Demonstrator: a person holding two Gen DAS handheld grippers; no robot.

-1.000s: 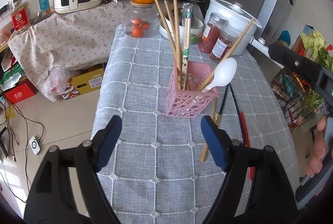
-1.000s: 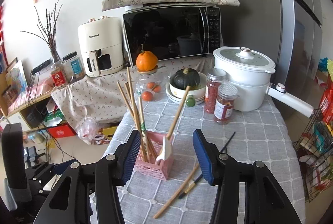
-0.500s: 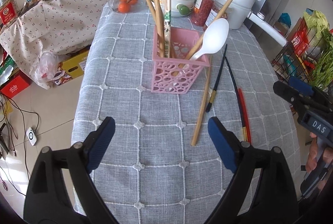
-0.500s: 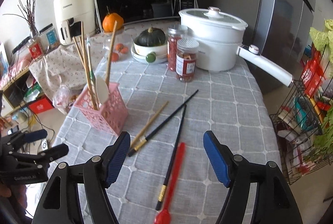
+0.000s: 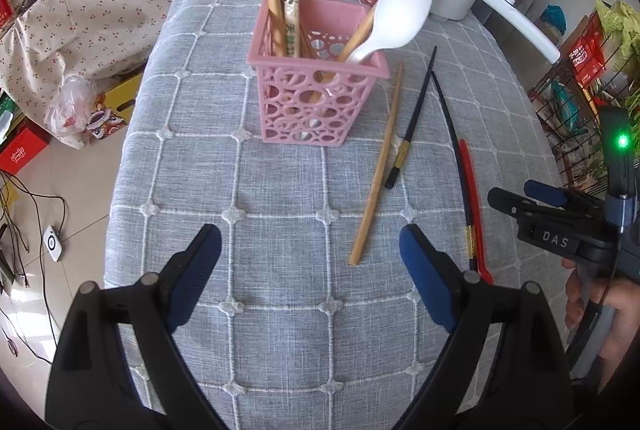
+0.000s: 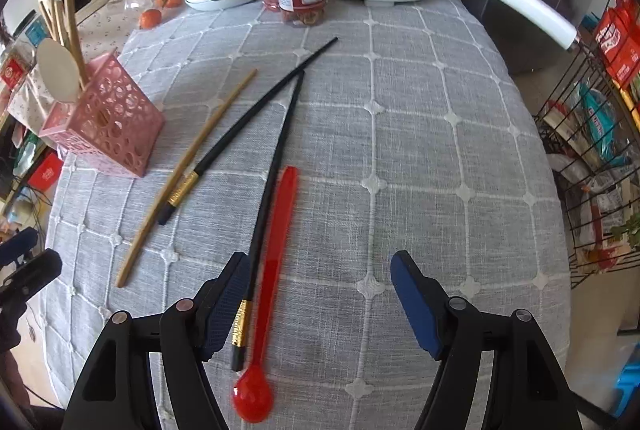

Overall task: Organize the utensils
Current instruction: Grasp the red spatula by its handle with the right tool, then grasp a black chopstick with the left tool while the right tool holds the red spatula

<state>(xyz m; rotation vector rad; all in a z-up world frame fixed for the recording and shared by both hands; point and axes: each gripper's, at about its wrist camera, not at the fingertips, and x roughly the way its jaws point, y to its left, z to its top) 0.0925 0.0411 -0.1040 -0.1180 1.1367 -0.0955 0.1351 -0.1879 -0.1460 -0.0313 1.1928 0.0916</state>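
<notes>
dropping from a high view of the table, the right gripper (image 6: 316, 294) now hangs with jaws spread and empty over the red spoon (image 6: 272, 282) on the tablecloth (image 6: 440, 158); left gripper (image 5: 308, 262) gapes empty near the pink basket (image 5: 316, 94); pickup likely next.

Red spoon (image 6: 276, 270), 3 chopsticks (image 6: 188, 174) lie beside upright pink basket (image 6: 108, 126).
</notes>
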